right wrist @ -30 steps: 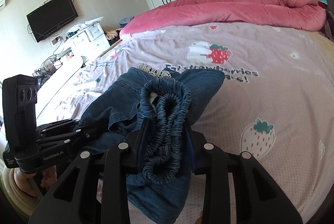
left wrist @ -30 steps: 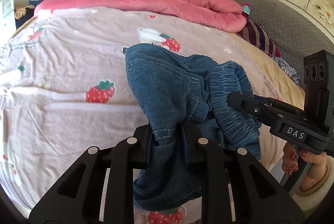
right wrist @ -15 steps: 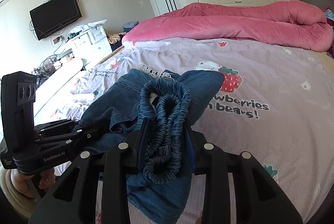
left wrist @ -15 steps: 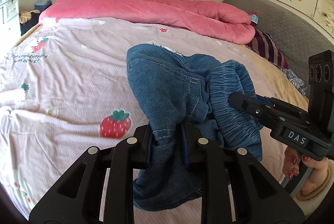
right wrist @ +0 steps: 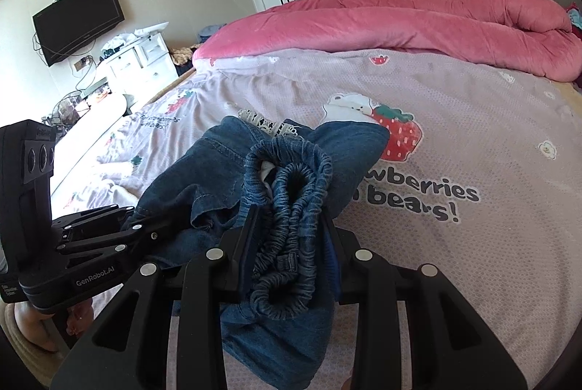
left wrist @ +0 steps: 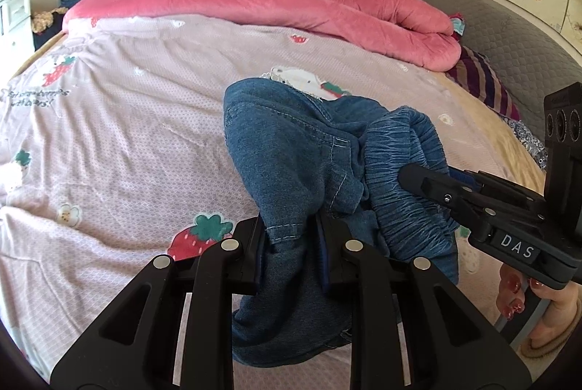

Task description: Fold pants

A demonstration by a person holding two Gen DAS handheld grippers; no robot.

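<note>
Left wrist view: left gripper (left wrist: 293, 244) clamps the denim pants (left wrist: 291, 157) above the bed sheet (left wrist: 127, 143); the right gripper (left wrist: 411, 175), labelled "DAS", grips the waistband.

Right wrist view: right gripper (right wrist: 291, 241) pinches the elastic waistband (right wrist: 291, 193); the other tool reads "GenRobot.AI", the sheet "berries", "bears!". Only here: television (right wrist: 78, 23).

Blue denim pants (left wrist: 291, 150) with pale stitching and white lace trim (right wrist: 269, 125) at twelve o'clock — held in black grippers. Pale pink bedsheet (left wrist: 127, 121) printed with red strawberries, white bears, dark lettering. Rose-pink quilt (right wrist: 400, 23) beyond — grey headboard (left wrist: 509, 37) at two o'clock.
</note>
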